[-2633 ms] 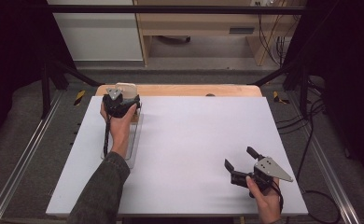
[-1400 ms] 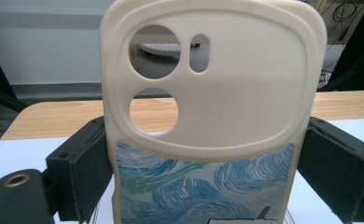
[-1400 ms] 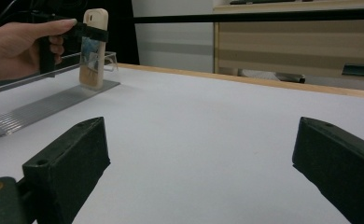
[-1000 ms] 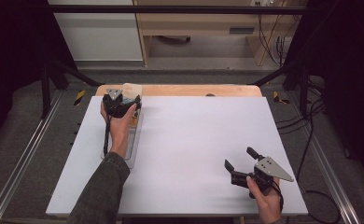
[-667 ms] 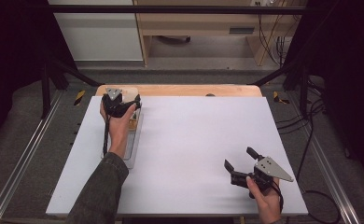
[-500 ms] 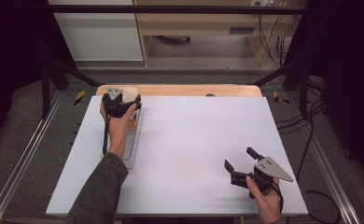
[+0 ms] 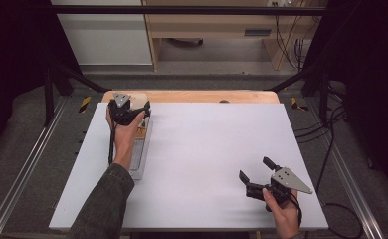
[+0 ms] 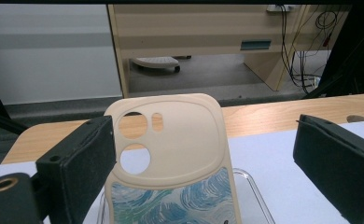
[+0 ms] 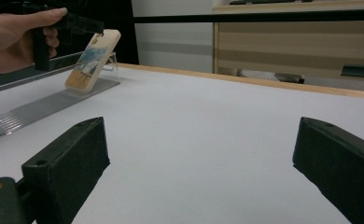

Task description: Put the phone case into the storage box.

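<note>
Phone case (image 7: 143, 130) sits in a clear stand (image 7: 141, 154) at the white table's (image 7: 207, 149) far left in the high view, under the left gripper (image 7: 127, 112); the right gripper (image 7: 254, 179), jaws spread, rests near right. Left gripper view: spread jaws flank the beige case (image 8: 171, 158), the left one beside its edge, contact unclear. Right gripper view: jaws wide over bare table; the case (image 9: 91, 58) leans tilted far left.

A cream phone case (image 8: 171, 154) carries a swirling blue, green and white wave pattern on its lower part, and it leans on a clear, ridged plastic stand (image 9: 40, 109). The left tongs (image 8: 203, 158) and right tongs (image 9: 203, 172) are black, each topped by a grey plate. The worktop (image 7: 207, 149) is pale lavender-white with a light wooden far edge.
</note>
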`<state>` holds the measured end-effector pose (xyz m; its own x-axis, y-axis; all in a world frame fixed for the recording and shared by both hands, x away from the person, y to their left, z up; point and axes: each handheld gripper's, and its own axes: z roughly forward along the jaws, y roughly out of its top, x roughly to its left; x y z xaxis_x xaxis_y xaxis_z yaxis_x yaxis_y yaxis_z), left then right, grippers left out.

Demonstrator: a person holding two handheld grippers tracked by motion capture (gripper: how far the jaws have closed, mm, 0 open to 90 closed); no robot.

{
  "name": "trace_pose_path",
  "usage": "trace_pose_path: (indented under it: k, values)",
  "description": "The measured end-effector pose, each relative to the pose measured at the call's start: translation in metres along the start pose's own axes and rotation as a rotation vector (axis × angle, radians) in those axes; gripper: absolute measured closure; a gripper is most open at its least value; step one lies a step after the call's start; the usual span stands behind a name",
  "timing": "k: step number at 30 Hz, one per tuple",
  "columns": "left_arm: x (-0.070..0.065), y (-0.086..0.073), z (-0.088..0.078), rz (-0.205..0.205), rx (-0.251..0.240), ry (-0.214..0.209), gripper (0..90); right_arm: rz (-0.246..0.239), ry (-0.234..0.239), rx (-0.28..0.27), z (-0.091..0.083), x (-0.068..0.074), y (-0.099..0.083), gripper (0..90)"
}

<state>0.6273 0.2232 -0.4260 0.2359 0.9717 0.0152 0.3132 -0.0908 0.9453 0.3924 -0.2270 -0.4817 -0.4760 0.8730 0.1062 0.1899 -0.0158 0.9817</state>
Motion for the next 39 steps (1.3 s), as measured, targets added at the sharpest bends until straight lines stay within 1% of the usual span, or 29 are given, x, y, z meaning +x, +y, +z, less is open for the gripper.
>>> trace_pose_path:
  k: [12, 15, 16, 17, 18, 21, 22, 23, 24, 25, 28, 33, 35, 39]
  values:
    - [-0.003, 0.002, -0.002, 0.009, -0.007, -0.024, 5.8, -0.001, 0.000, -0.001, 0.000, 0.000, 0.000, 3.3]
    - [-0.004, 0.002, -0.003, 0.018, -0.010, -0.029, 5.0, -0.001, 0.001, 0.000, 0.000, 0.000, 0.000, 3.3]
    - [-0.004, 0.003, -0.003, 0.024, -0.010, -0.029, 5.0, -0.001, 0.001, 0.000, 0.000, 0.000, 0.000, 3.3]
    - [-0.005, 0.003, -0.004, 0.037, -0.008, -0.033, 4.3, 0.000, 0.001, 0.001, 0.000, 0.000, 0.000, 3.3]
    - [-0.005, 0.003, -0.004, 0.037, -0.008, -0.033, 3.9, 0.000, 0.001, 0.001, 0.000, 0.000, 0.000, 3.3]
    - [-0.007, 0.004, -0.006, 0.062, -0.006, -0.036, 3.6, -0.002, 0.000, 0.000, 0.000, 0.000, 0.000, 3.3]
    - [-0.008, 0.005, -0.007, 0.071, -0.009, -0.039, 3.6, -0.002, -0.001, 0.000, 0.000, 0.000, 0.000, 3.3]
    - [-0.009, 0.006, -0.008, 0.090, -0.012, -0.042, 3.4, -0.001, -0.001, 0.000, 0.000, 0.000, 0.000, 3.3]
    - [-0.009, 0.006, -0.008, 0.090, -0.012, -0.042, 3.5, -0.001, -0.001, 0.000, 0.000, 0.000, 0.000, 3.3]
    - [-0.011, 0.007, -0.010, 0.108, -0.017, -0.044, 3.4, -0.001, -0.001, 0.000, 0.000, 0.001, 0.000, 3.2]
    - [-0.012, 0.008, -0.012, 0.112, -0.020, -0.049, 3.5, -0.006, -0.001, 0.001, 0.000, 0.001, 0.000, 3.3]
    - [-0.013, 0.012, -0.019, 0.138, -0.033, -0.056, 3.8, -0.010, -0.001, 0.002, 0.000, 0.002, 0.000, 3.2]
    - [-0.013, 0.013, -0.021, 0.139, -0.035, -0.056, 3.8, -0.011, -0.001, 0.000, 0.000, 0.002, 0.000, 3.2]
    - [-0.014, 0.015, -0.026, 0.156, -0.041, -0.058, 3.9, -0.013, 0.000, 0.001, 0.000, 0.002, 0.000, 3.2]
